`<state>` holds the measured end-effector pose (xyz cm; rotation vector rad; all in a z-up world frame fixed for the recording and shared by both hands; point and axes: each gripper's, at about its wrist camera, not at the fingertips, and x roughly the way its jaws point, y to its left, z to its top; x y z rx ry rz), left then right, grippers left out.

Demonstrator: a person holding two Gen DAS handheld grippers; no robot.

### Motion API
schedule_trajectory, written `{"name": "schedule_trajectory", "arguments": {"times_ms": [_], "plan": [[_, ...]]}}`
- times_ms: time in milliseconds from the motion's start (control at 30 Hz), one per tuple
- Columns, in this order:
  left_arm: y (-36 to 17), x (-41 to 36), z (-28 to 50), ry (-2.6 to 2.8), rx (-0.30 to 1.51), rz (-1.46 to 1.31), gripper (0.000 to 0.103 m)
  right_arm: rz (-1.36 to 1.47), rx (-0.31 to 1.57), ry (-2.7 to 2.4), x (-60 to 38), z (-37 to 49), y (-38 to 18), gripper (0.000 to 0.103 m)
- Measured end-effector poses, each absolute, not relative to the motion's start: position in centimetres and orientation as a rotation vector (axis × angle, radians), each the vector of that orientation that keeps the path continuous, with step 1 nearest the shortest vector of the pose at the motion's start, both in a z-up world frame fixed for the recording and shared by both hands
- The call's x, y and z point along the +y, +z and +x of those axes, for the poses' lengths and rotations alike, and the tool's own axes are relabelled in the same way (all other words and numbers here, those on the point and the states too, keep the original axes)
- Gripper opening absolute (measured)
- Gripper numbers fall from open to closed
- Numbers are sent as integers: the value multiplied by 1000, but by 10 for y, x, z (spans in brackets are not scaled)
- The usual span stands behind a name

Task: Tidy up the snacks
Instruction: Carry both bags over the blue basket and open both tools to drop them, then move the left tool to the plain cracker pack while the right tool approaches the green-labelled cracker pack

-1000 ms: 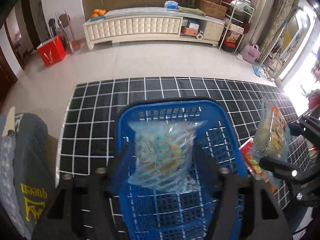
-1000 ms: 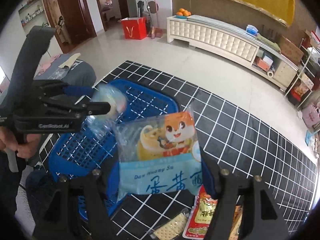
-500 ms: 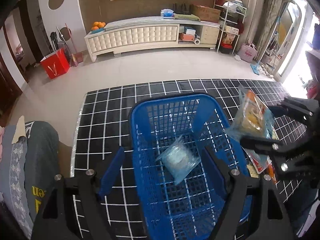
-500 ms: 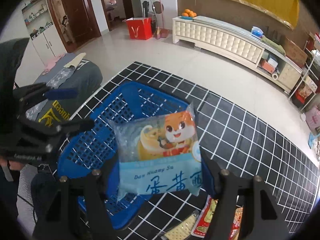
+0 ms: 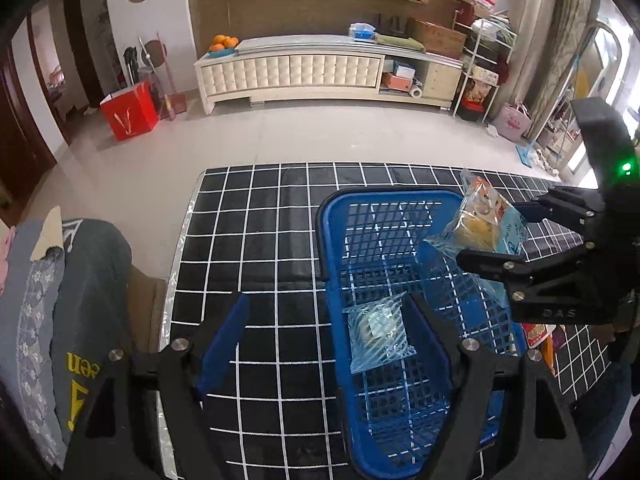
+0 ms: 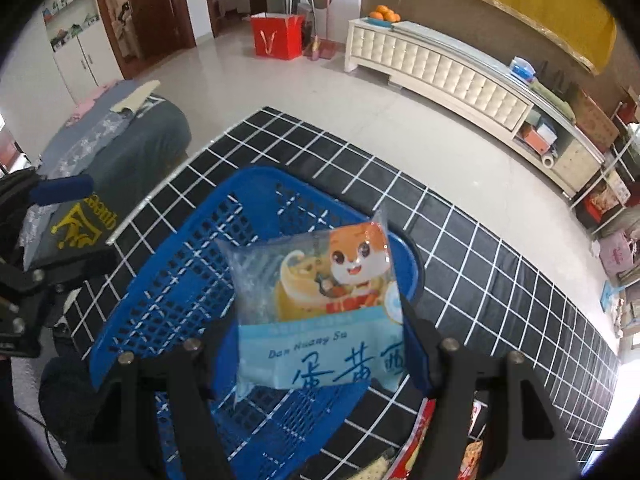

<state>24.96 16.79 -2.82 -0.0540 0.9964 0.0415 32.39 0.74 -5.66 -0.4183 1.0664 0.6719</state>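
Black surface [image 5: 280, 216] with white squares, holding a blue basket [image 5: 332, 264]. Long white cabinet [image 5: 292, 70] behind. Left gripper [image 5: 328, 332] spread wide, right gripper [image 6: 316, 344] pinching a snack bag [image 6: 320, 300].

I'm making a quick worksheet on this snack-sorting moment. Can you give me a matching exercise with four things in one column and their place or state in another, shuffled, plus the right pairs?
Things:
1. clear snack packet
2. fox-print snack packet
3. left gripper
4. red gift bag

Place or state:
A. standing on the pale floor by the cabinet
B. open, holding nothing
C. lying on the floor of the blue basket
D. held above the basket in the right gripper

Pairs: 1-C, 2-D, 3-B, 4-A
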Motion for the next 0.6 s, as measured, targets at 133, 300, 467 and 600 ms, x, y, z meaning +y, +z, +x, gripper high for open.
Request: {"name": "schedule_trajectory", "arguments": {"times_ms": [133, 300, 467, 600], "plan": [[-38, 171, 255, 36, 1009, -88, 78, -468, 1067, 643, 16, 330, -67, 76], [-46, 168, 253, 27, 1023, -107, 78, -468, 1074, 593, 12, 331, -72, 92], [-41, 158, 244, 25, 1017, -103, 78, -404, 1056, 574, -7, 326, -53, 98], [-31, 148, 237, 16, 1004, -99, 78, -366, 1045, 573, -23, 318, -37, 98]]}}
